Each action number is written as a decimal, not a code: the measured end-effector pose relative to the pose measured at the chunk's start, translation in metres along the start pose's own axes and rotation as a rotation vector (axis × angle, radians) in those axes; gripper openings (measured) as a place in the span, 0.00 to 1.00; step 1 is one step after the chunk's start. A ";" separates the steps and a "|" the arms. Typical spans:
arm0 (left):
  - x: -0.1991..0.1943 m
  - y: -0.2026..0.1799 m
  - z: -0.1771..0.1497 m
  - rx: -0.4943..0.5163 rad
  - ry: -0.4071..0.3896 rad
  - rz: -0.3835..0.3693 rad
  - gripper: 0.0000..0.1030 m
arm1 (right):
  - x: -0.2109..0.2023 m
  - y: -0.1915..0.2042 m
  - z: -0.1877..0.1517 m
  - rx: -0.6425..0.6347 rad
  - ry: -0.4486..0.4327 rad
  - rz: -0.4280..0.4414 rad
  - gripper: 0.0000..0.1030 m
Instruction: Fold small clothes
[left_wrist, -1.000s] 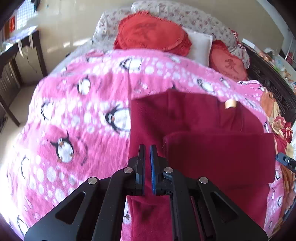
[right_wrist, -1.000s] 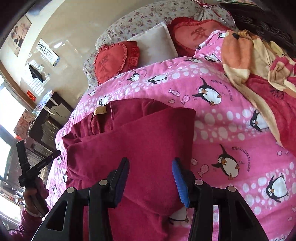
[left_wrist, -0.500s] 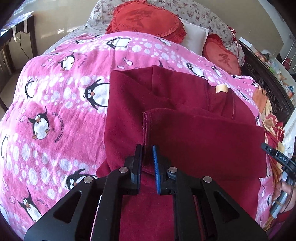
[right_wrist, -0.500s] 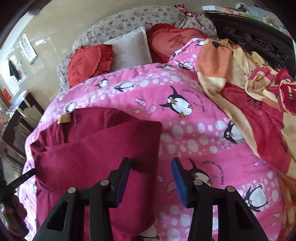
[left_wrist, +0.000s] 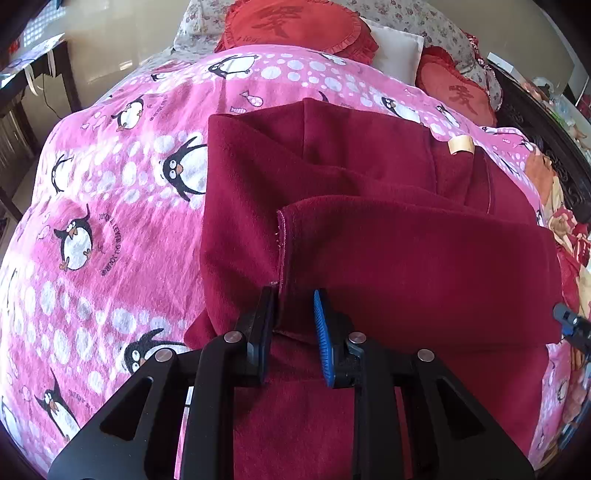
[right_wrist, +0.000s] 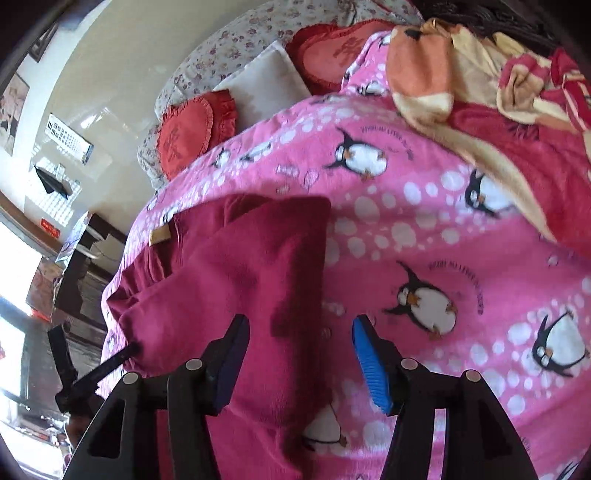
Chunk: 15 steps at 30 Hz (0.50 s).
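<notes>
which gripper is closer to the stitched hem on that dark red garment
Left. The left gripper has its open jaws right at the stitched hem of the dark red garment; the right gripper straddles the garment's opposite edge.

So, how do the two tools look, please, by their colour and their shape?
Both look alike. The left tool has black angular arms with cut-out openings, round silver pins at the joints, and two flat fingers with ribbed blue pads. The right tool has the same black frame, silver pins and blue pads. No cables show.
</notes>
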<state>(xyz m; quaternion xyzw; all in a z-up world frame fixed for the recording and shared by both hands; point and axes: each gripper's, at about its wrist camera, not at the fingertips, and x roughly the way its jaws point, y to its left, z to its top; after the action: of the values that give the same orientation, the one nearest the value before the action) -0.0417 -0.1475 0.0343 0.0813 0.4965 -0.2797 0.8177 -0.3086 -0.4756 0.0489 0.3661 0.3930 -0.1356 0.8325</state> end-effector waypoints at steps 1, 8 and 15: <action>-0.001 0.000 0.000 -0.003 0.006 -0.002 0.20 | 0.005 0.003 -0.007 -0.040 0.021 -0.017 0.41; -0.037 0.013 -0.015 -0.014 -0.012 -0.011 0.20 | -0.003 0.004 -0.009 -0.090 -0.031 -0.122 0.11; -0.063 0.030 -0.058 -0.003 0.033 -0.023 0.20 | -0.029 0.015 -0.018 -0.071 -0.058 -0.168 0.24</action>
<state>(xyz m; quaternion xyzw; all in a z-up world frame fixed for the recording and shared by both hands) -0.0919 -0.0751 0.0552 0.0790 0.5112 -0.2870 0.8062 -0.3296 -0.4546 0.0703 0.2979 0.4024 -0.2014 0.8419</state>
